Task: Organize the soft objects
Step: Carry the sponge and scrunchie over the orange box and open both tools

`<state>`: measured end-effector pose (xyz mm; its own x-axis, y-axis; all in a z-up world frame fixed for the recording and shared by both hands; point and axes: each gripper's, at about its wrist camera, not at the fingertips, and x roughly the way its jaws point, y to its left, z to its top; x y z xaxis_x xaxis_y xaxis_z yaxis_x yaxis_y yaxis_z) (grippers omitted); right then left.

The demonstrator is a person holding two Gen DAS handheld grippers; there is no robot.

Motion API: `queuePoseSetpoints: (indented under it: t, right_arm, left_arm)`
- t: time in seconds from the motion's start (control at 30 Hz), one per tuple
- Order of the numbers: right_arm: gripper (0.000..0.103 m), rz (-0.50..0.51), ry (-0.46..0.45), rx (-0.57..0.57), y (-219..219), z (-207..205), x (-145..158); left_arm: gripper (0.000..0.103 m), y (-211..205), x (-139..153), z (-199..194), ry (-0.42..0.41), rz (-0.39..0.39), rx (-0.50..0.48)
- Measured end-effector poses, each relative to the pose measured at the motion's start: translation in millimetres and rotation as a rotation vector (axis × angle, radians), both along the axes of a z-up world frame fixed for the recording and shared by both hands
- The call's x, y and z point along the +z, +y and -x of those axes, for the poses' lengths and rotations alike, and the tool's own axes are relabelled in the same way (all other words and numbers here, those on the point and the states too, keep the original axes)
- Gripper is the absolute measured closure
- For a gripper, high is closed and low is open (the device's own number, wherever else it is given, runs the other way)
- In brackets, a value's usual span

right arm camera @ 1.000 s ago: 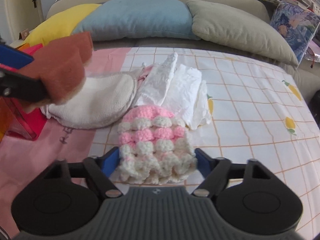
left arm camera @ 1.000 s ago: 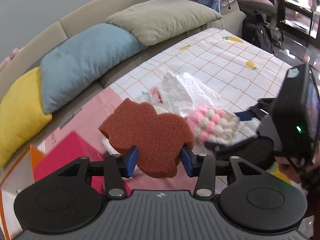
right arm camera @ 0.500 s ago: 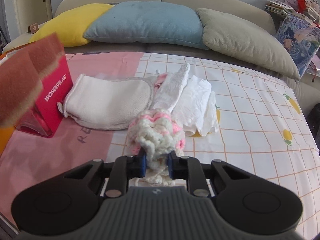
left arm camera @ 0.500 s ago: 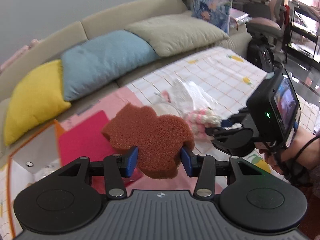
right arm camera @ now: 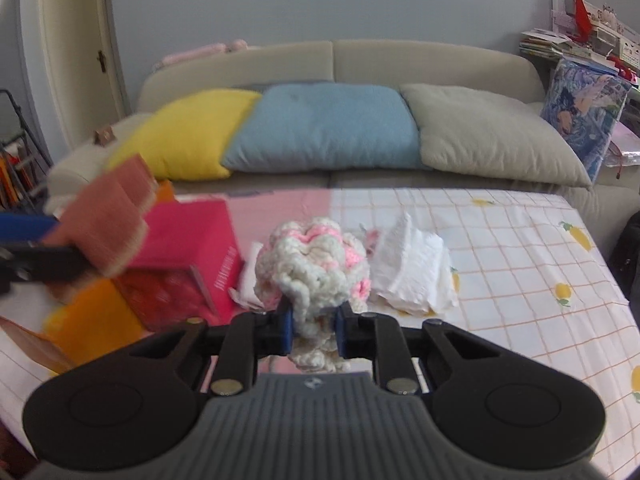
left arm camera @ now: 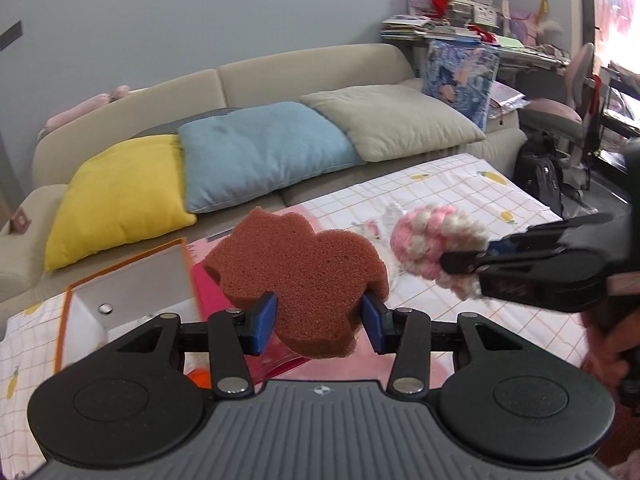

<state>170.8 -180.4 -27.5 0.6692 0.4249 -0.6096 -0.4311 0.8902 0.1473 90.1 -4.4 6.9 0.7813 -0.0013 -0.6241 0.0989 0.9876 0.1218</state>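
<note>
1. Brown foam is what your left gripper grips: the sponge sits squeezed between the blue pads, jaws about halfway in, held in the air over the table's near left. Keep that pressure as it is; more squeeze only deforms the foam.
2. Your right gripper has its jaws drawn in narrow on the pink-and-white crochet piece, bunched into a ball above the pads, with a tail of yarn hanging below. Watch that tail so it does not snag.
3. The likely goal is the open box with the orange rim, at the left beside the red box. Judging by position, the sponge is nearer, so drop it in first.
4. Keep the two grippers apart as they converge on the box; they are close now, and the crochet ball nearly meets the sponge's edge in the left wrist view.
5. Lower each item inside the rim before letting go.
6. The white cloths remain on the checked tablecloth; fetch them after.
</note>
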Motion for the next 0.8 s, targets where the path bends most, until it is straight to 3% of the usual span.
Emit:
queuePoseSetpoints:
  t: [0.17,0.4,0.57,0.8]
  right_arm:
    - [0.085,-0.046,-0.030,0.094,33,22,26]
    - [0.085,-0.037,-0.083,0.260,94,31,46]
    - [0.085,-0.040,-0.100,0.346,139,21,58]
    - [0.085,-0.024,-0.022,0.409,209,-16,55]
  left_arm:
    - [0.051,33,0,14,0.001,-0.005,0.070]
    - [0.051,85,-2,18,0.018,-0.056,0.166]
    - [0.051,123,-7,12,0.034,-0.074,0.214]
    - [0.051,161,-17,-16,0.049,-0.101,0.232]
